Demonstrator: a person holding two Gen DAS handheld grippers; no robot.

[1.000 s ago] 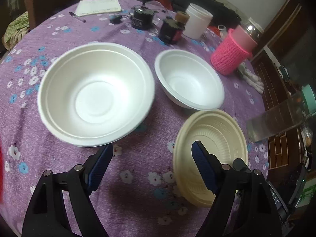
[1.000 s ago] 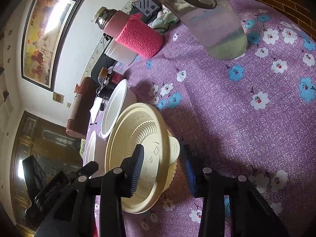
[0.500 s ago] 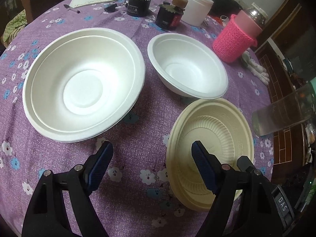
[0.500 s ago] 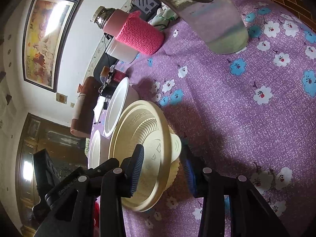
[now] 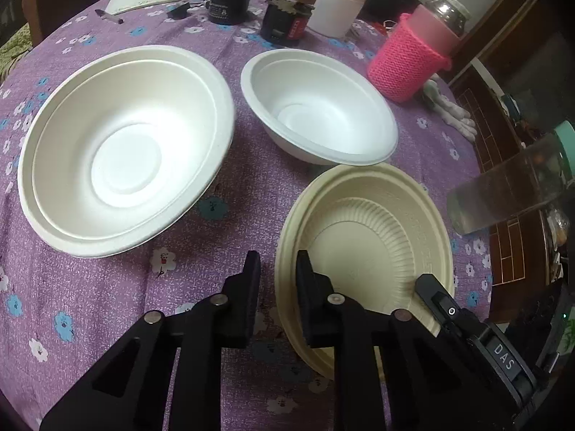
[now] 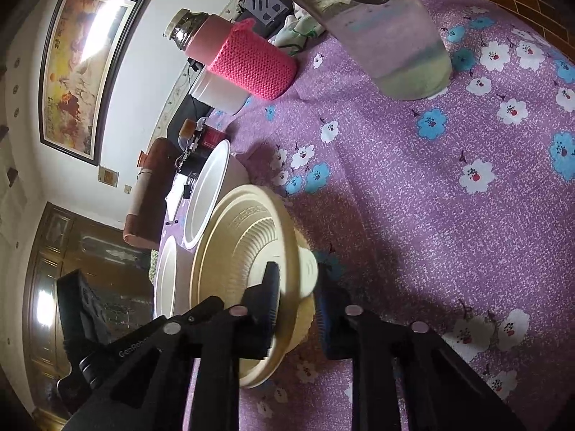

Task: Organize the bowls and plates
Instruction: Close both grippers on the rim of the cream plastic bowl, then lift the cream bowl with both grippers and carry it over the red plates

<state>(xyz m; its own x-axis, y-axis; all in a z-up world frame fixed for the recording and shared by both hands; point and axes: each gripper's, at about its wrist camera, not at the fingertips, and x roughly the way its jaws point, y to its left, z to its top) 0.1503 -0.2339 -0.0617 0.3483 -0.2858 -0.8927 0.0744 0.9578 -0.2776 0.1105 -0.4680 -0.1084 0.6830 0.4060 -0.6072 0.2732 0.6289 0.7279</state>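
On the purple flowered tablecloth [image 5: 118, 298] a cream ribbed bowl [image 5: 363, 248] sits nearest, gripped from both sides. The left gripper [image 5: 277, 269], jaws just closed, pinches its near rim; the right gripper [image 6: 298, 287], jaws likewise just narrowed, clamps its wall. Beyond stand a large white bowl [image 5: 125, 151] and a smaller white bowl [image 5: 316, 111], apart. A pink-sleeved flask [image 5: 413, 61] stands behind.

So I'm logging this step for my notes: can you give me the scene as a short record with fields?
surface: table with purple floral cloth
cream bowl: near edge, gripped on both sides
left hand-held gripper: jaws just closed on the cream bowl's rim
right hand-held gripper: jaws just closed on the same bowl's rim
large white bowl: free
small white bowl: free
stacking: not yet done
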